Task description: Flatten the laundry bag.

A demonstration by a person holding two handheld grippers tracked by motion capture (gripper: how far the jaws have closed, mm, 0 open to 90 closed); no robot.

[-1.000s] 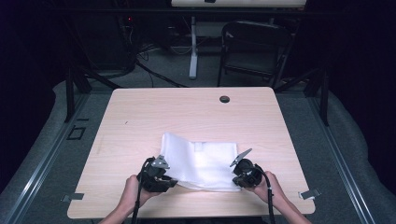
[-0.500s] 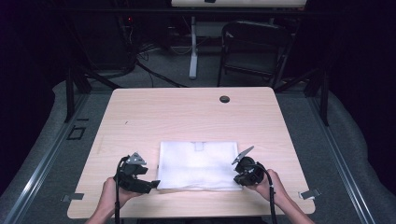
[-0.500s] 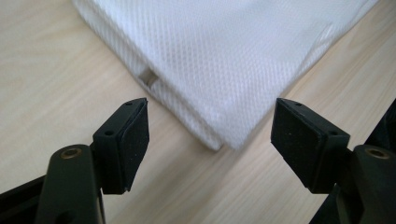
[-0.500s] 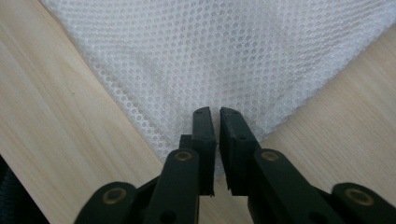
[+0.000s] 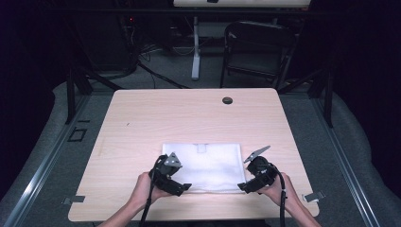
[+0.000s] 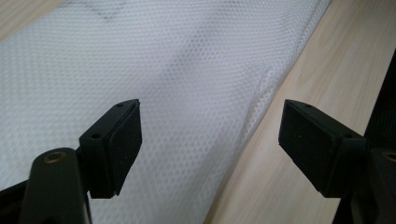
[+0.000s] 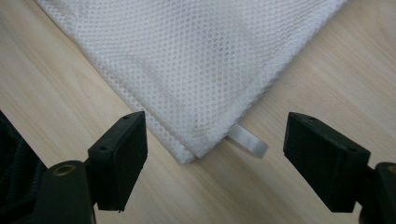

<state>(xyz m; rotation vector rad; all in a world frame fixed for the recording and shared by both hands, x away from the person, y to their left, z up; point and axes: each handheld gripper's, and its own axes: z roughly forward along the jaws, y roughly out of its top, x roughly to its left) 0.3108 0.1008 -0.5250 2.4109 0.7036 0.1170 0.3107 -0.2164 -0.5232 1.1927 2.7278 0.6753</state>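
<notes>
White mesh bag (image 5: pixel 204 165) flat on the table (image 5: pixel 142 123) near the front edge, left gripper (image 5: pixel 182 187) at its near-left corner — jaws spread wide over mesh, right gripper (image 5: pixel 243 185) at near-right corner — jaws spread, small white tab (image 7: pixel 248 140) between them, nothing gripped

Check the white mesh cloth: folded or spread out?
Folded. The mesh cloth lies flat as a neat rectangle on the table, and the right gripper view shows stacked layered edges at its corner.

Left gripper (image 5: pixel 182 187) and right gripper (image 5: pixel 243 186) both gape, hand-held, low, pointing inward.
</notes>
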